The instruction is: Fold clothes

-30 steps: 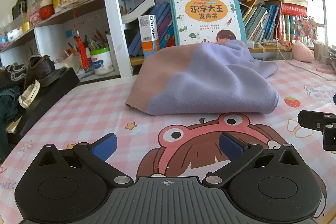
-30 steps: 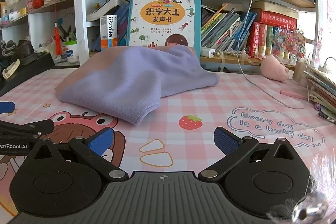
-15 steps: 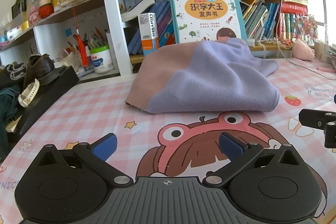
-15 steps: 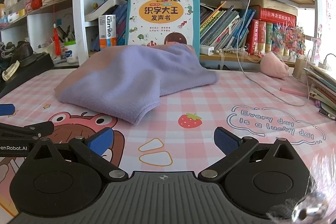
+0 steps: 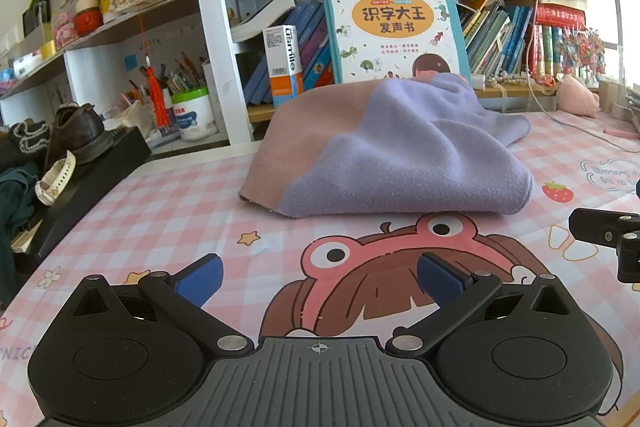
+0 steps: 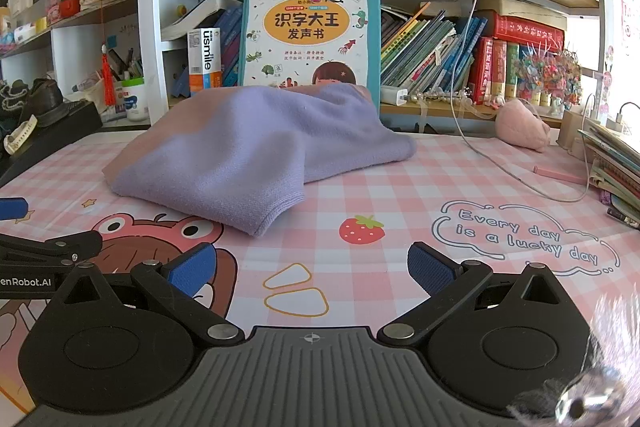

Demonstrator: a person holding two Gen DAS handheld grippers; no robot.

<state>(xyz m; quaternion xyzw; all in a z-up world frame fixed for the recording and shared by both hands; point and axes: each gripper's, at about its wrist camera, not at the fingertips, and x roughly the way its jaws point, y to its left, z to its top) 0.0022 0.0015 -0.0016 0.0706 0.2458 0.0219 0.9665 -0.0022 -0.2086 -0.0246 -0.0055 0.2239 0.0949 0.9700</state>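
A lilac and dusty-pink knitted garment [image 5: 392, 151] lies bunched in a heap at the back of the pink checked table mat [image 5: 160, 211], its far part propped against a children's book. In the right wrist view the same garment [image 6: 248, 151] sits left of centre. My left gripper [image 5: 319, 277] hovers low over the mat in front of the heap, open, with nothing between its blue pads. My right gripper [image 6: 312, 267] is also open and empty, a short way in front of the garment's near right corner. Each gripper shows at the edge of the other's view.
A tall children's book [image 6: 312, 35] leans on the bookshelf behind the garment. A white cable [image 6: 520, 171] trails over the mat at the right, near a pink plush [image 6: 520, 125] and stacked books [image 6: 616, 171]. A black box with shoes [image 5: 80, 163] stands at the left.
Both cameras have tilted or dropped slightly, so the shelf and garment sit a little lower in view. The garment has not moved and both grippers remain open.
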